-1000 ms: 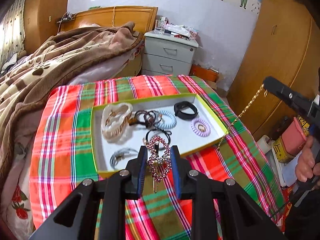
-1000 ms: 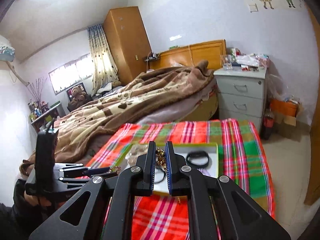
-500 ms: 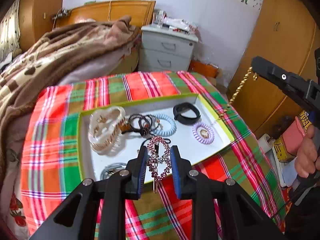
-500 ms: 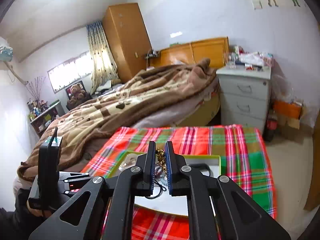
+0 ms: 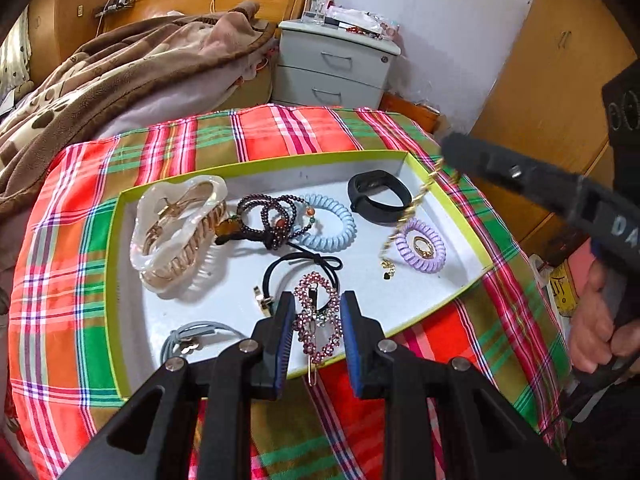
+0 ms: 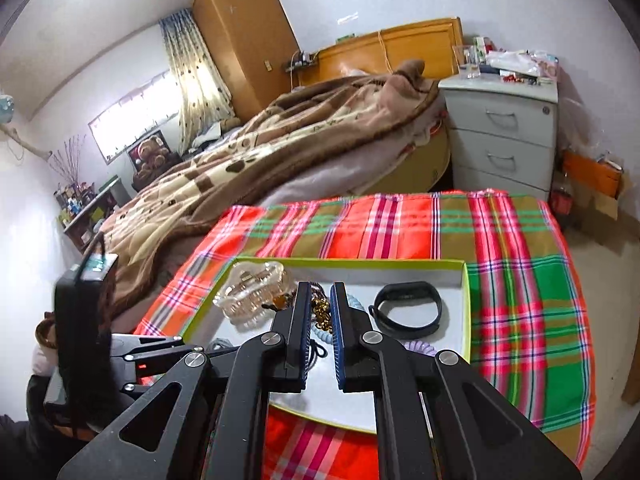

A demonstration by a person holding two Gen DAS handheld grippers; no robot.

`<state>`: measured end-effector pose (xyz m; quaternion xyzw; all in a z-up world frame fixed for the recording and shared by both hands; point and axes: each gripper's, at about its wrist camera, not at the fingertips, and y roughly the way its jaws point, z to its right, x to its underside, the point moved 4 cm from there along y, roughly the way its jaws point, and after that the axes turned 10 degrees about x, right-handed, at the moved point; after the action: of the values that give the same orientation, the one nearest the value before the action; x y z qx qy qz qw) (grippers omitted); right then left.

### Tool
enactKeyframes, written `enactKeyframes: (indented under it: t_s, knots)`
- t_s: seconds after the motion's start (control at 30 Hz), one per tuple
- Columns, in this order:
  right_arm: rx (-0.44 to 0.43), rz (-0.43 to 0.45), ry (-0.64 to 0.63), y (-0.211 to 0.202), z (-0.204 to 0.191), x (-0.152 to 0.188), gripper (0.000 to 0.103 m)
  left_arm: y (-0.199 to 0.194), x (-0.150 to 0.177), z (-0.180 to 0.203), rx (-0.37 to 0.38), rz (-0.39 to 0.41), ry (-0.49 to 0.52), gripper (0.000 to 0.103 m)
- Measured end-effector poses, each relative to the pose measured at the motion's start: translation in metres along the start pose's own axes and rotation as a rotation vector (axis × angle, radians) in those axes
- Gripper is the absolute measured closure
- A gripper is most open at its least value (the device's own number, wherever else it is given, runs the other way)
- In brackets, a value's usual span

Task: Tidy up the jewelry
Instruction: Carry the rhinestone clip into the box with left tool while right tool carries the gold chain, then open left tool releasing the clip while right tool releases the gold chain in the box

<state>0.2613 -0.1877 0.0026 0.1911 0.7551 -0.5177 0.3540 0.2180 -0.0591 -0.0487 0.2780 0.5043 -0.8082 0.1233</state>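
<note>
Rhinestone hair clip [image 5: 318,316] clamped between left gripper [image 5: 314,334] fingers, low centre of frame, over near edge of green-rimmed tray [image 5: 448,200]. Gold chain [image 5: 404,220] pinched in right gripper [image 6: 321,322], dangling at centre right, its end seemingly touching tray floor beside lilac coil tie [image 5: 420,245]. Black band [image 5: 378,196] just above.

Count in the one shallow white tray with lime-green rim [image 5: 256,166]:
- two coiled plastic hair ties, one pale blue [image 5: 332,220], one lilac [image 5: 430,254]
- one translucent pearly claw clip [image 5: 176,228]
- one black wristband [image 5: 378,196]
- one dark beaded bracelet [image 5: 272,220]
- one black elastic hair tie [image 5: 296,264]
- one grey hair tie [image 5: 192,334]
- one gold chain [image 5: 404,220]
- one pink rhinestone hair clip [image 5: 318,320]
</note>
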Motion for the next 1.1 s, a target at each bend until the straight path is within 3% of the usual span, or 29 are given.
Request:
enactKeyframes:
  t_s: [0.3, 1.1]
  knots:
    - [0.021, -0.097, -0.025, 0.028, 0.004, 0.022, 0.093, 0.011, -0.001, -0.004, -0.011, -0.019, 0.003, 0.079]
    - [0.108, -0.172, -0.111, 0.046, 0.004, 0.043, 0.093, 0.008, -0.002, -0.003, -0.018, 0.002, -0.006, 0.079]
